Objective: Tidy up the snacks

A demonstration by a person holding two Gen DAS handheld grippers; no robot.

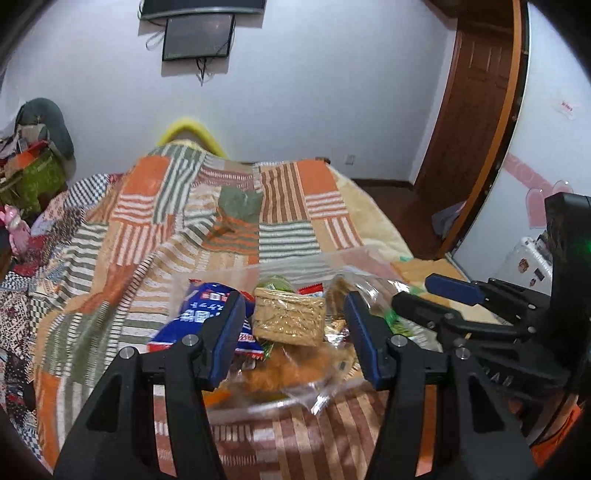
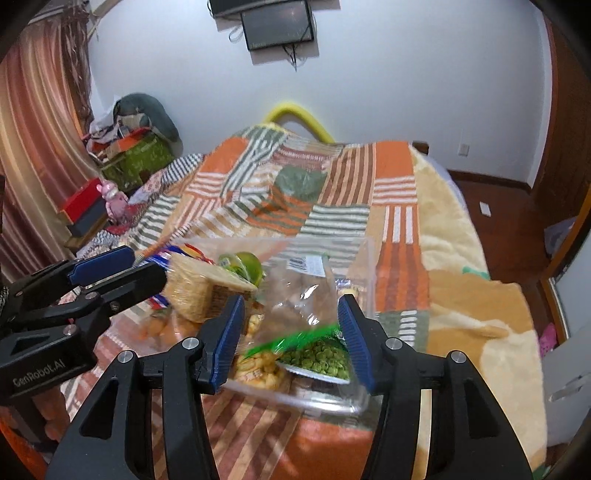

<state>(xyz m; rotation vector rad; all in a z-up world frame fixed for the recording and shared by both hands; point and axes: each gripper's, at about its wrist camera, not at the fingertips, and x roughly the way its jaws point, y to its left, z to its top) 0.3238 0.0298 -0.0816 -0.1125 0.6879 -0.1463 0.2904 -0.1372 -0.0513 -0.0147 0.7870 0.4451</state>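
A clear plastic box (image 2: 364, 258) full of snack packets sits on the bed. It holds a blue packet (image 1: 199, 314), a tan cracker block (image 1: 290, 319), orange puffs (image 1: 295, 369), a clear bag (image 2: 306, 295) and a green pea packet (image 2: 317, 354). My left gripper (image 1: 295, 332) is open just above the box's near side, with nothing between its pads. My right gripper (image 2: 291, 332) is open over the pea packet and clear bag. Each gripper shows in the other's view: the right gripper (image 1: 436, 295), the left gripper (image 2: 122, 266).
The bed is covered by an orange, green and white striped patchwork quilt (image 2: 332, 177). Cluttered boxes (image 2: 136, 155) stand by the wall at left. A wooden door (image 1: 476, 110) and floor lie to the right. A screen (image 2: 277, 26) hangs on the wall.
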